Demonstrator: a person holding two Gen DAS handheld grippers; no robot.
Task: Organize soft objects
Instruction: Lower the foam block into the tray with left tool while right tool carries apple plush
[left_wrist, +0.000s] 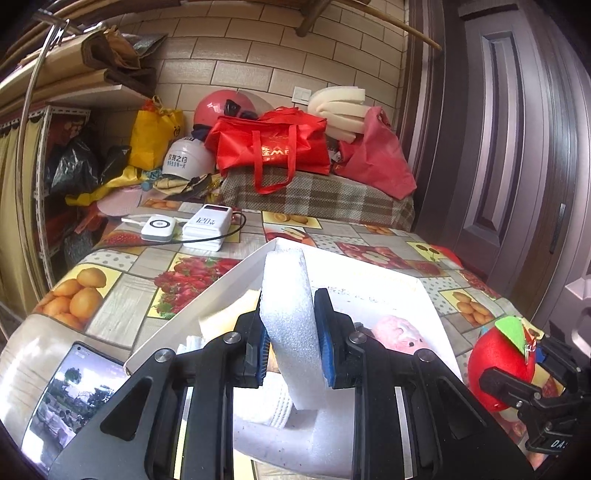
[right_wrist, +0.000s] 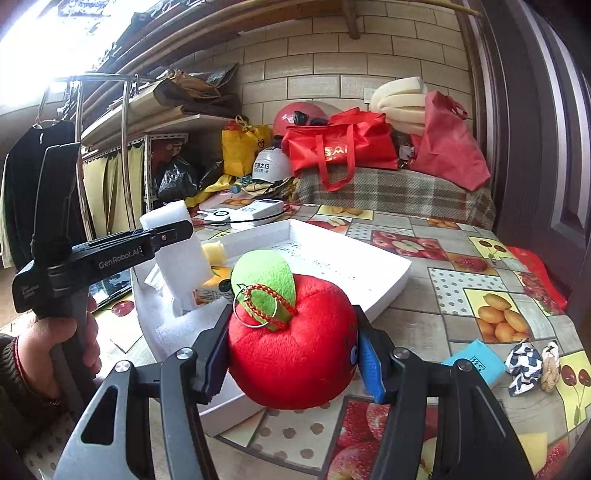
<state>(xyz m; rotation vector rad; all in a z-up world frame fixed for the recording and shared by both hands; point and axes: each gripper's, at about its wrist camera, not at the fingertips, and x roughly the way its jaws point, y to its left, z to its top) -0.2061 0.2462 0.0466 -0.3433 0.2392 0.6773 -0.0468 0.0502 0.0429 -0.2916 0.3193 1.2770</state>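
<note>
My left gripper (left_wrist: 291, 350) is shut on a white foam sheet (left_wrist: 290, 317) and holds it upright over the near end of the white tray (left_wrist: 207, 295). The foam (right_wrist: 177, 254) and left gripper (right_wrist: 162, 236) also show in the right wrist view. My right gripper (right_wrist: 291, 350) is shut on a red plush apple (right_wrist: 291, 343) with a green leaf and key ring, just above the tray's near right edge (right_wrist: 388, 280). The apple (left_wrist: 498, 362) shows at the right of the left wrist view. A pink plush (left_wrist: 399, 332) and a yellow sponge (right_wrist: 214, 253) lie in the tray.
Two white power banks (left_wrist: 192, 225) with a cable lie at the table's far side. A phone (left_wrist: 70, 398) lies near left. A teal packet (right_wrist: 476, 360) and patterned cloth bits (right_wrist: 524, 363) lie at right. Bags and helmets crowd the bench (left_wrist: 317, 195) behind.
</note>
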